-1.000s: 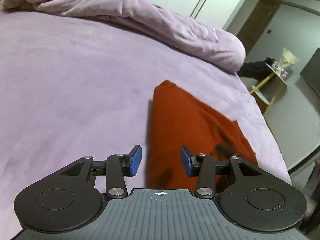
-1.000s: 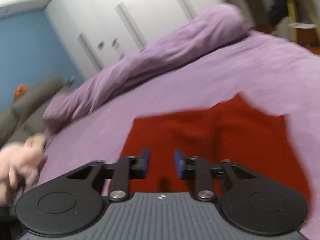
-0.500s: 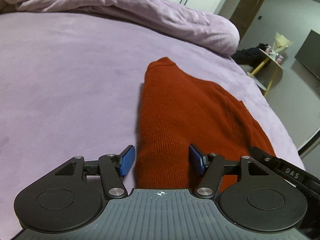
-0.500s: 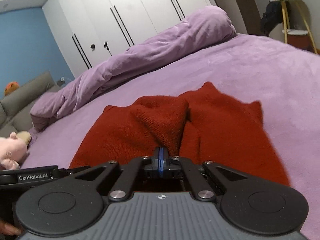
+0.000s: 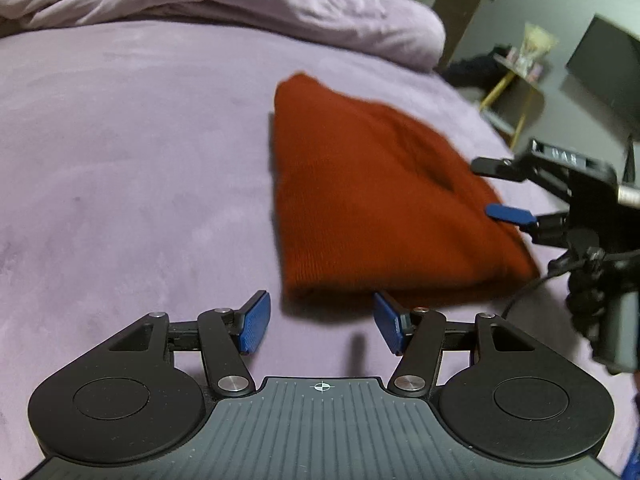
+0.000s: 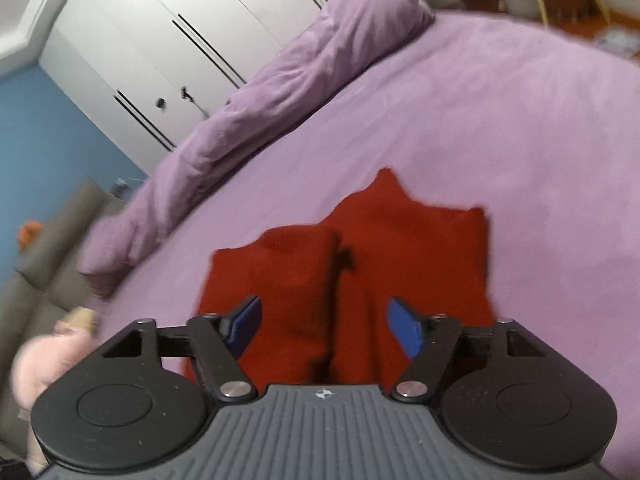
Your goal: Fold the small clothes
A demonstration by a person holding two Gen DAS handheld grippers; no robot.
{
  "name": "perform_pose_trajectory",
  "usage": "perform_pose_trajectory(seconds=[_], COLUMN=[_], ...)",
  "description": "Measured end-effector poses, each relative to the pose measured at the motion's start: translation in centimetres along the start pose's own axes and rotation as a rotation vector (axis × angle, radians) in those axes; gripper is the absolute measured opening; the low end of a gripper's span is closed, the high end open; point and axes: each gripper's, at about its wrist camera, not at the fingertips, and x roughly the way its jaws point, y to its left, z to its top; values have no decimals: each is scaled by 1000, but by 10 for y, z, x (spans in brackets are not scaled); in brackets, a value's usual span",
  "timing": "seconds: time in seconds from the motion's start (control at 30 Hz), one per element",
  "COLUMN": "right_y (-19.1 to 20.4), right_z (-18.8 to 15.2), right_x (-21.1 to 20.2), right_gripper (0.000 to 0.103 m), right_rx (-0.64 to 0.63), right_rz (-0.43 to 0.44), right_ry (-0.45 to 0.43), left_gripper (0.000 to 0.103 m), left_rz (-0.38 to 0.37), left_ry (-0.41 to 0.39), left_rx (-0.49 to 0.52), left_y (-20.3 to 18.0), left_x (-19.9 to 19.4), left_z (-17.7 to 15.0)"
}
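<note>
A rust-red knitted garment (image 5: 368, 200) lies folded on the purple bed sheet (image 5: 120, 160). My left gripper (image 5: 322, 324) hovers just short of its near edge, jaws closing a little, with only sheet between the blue pads. My right gripper (image 6: 324, 328) hangs over the garment (image 6: 360, 264), jaws opening. A raised fold runs between its pads, and they do not press on it. In the left wrist view the right gripper (image 5: 482, 188) reaches in at the garment's right edge.
A rolled purple duvet (image 5: 240, 4) lies along the bed's far side, before white wardrobe doors (image 6: 180, 40). A side table with yellow legs (image 5: 520, 76) and a dark screen (image 5: 600, 68) stand past the bed's right edge. A pink plush toy (image 6: 44, 360) sits by a grey sofa.
The right gripper, shut on a pinched fold of the red garment half a second ago, has opened and let it go. The left gripper has drawn back off the garment to its near edge.
</note>
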Motion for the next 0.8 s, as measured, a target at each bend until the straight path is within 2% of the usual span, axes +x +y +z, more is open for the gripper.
perform_pose_trajectory(seconds=[0.03,0.1,0.17,0.2,0.27,0.3,0.33,0.37,0.4,0.57,0.67,0.8], right_y=[-1,4,11,14,20,26,32,42,52,88,87,68], right_z=[-2,-6,-3,0,4,5,6,6,5,1,-1,2], right_x=[6,15,23,28,38,46,51,53,51,14,7,12], right_gripper=[70,69,59,47,45,40,25,14,11,11,11,11], right_rx=[9,-12,-16,-13,-15,-40,-81,-149,-225,-478,-574,-589], right_rz=[9,10,28,60,74,42,1,-60,-104,-194,-285,-391], right_ry=[34,37,37,47,65,75,80,70,45,-147,-182,-162], left_gripper=[62,62,62,62,63,63,63,63,63,62,62,61], left_rz=[1,13,52,60,70,76,82,88,90,95,79,66], left_ry=[5,7,10,19,21,23,25,29,31,30,35,57], left_rx=[3,0,11,20,40,54,63,66,64,30,13,15], left_y=[-3,-6,-9,-11,-15,-18,-20,-22,-23,-25,-30,-39], left_x=[4,11,17,21,23,24,24,24,24,19,21,29], left_z=[1,2,6,8,10,12,12,13,14,19,21,23])
